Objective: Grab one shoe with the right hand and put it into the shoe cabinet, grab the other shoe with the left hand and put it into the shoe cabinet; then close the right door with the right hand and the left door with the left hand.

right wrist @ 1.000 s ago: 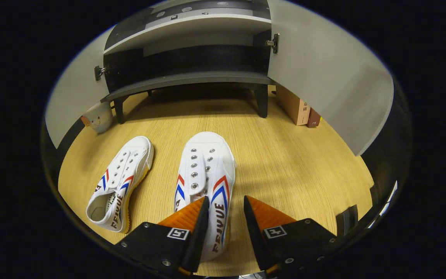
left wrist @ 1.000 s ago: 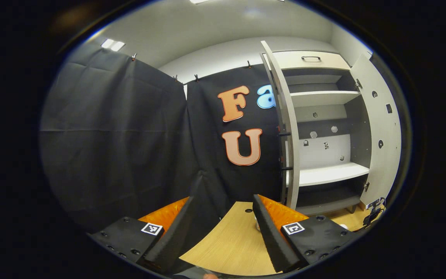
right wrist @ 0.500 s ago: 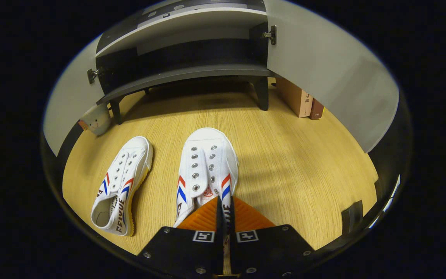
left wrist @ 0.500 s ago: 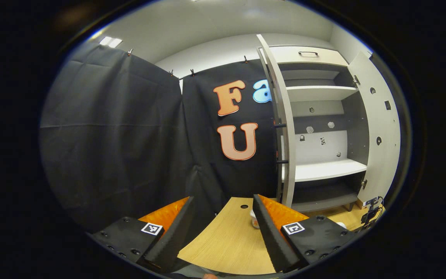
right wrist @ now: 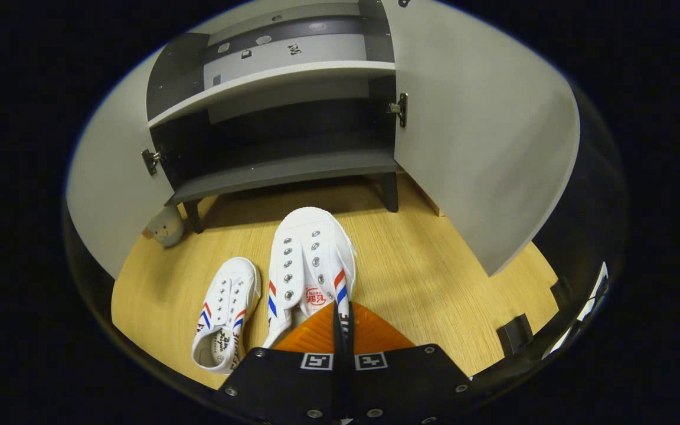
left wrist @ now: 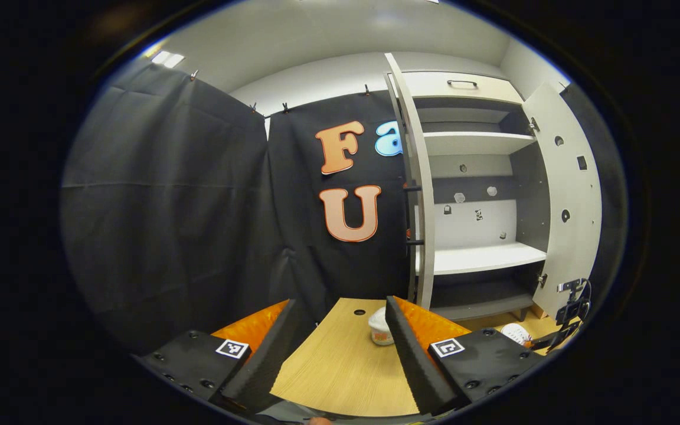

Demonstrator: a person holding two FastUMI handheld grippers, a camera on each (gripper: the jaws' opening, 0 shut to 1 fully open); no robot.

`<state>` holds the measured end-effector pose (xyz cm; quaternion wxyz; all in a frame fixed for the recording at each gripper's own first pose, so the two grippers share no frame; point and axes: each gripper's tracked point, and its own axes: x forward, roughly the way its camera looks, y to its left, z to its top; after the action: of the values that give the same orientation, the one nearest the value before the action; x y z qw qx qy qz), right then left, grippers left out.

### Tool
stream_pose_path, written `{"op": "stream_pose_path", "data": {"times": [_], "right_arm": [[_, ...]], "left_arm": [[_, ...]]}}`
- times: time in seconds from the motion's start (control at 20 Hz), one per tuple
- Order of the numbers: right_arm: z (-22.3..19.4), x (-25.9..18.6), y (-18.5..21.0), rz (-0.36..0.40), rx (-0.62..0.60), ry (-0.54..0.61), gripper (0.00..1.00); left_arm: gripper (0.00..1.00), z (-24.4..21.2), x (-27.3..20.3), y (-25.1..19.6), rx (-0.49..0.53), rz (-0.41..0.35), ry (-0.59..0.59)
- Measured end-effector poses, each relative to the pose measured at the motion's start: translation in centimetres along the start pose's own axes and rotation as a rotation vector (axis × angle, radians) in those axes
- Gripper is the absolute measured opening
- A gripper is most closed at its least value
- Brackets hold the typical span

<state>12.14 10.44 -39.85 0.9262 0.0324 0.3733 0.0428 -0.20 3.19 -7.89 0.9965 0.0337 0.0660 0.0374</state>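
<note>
1. In the right gripper view, our right gripper point(right wrist: 343, 321) is clamped on the side wall of a white canvas shoe point(right wrist: 310, 262), both fingers pressing the thin fabric between them.
2. That held shoe has metal eyelets, red and blue chevron stripes and a rounded rubber toe that points at the shoe cabinet point(right wrist: 281, 171); we cannot tell whether its sole touches the floor.
3. The second shoe point(right wrist: 225, 313), of the same make, lies just beside it on the pale wood-grain floor point(right wrist: 434, 277), its open mouth towards us.
4. The cabinet stands on short dark legs, with both flat, matte grey doors swung wide and a dark bottom shelf.
5. A small rounded figurine point(right wrist: 166, 226) sits by the cabinet's left leg.
6. In the left gripper view, our left gripper point(left wrist: 337, 348) is spread wide and holds nothing, pointing at the black cloth wall point(left wrist: 175, 206) beside the cabinet's white shelves point(left wrist: 481, 257).
</note>
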Motion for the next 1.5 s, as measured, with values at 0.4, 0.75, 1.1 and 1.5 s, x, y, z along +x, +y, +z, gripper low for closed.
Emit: {"op": "stream_pose_path", "data": {"times": [0.4, 0.75, 1.1, 1.5], "right_arm": [[10.9, -12.7, 1.7, 0.036, 0.03, -0.078, 0.0], [18.0, -24.9, 1.6, 0.067, 0.027, -0.205, 0.0], [18.1, -28.9, 1.3, 0.073, 0.019, -0.292, 0.0], [18.9, -28.8, 1.1, 0.048, 0.076, -0.279, 0.0]], "left_arm": [[0.96, -0.4, 0.0, 0.0, -0.001, -0.051, -0.031], [0.96, -1.1, -0.3, -1.1, -0.014, -0.107, -0.028], [0.96, -1.4, 0.7, -2.7, 0.002, -0.116, -0.035], [0.96, -2.0, 2.3, -4.9, -0.018, -0.088, -0.003]]}}
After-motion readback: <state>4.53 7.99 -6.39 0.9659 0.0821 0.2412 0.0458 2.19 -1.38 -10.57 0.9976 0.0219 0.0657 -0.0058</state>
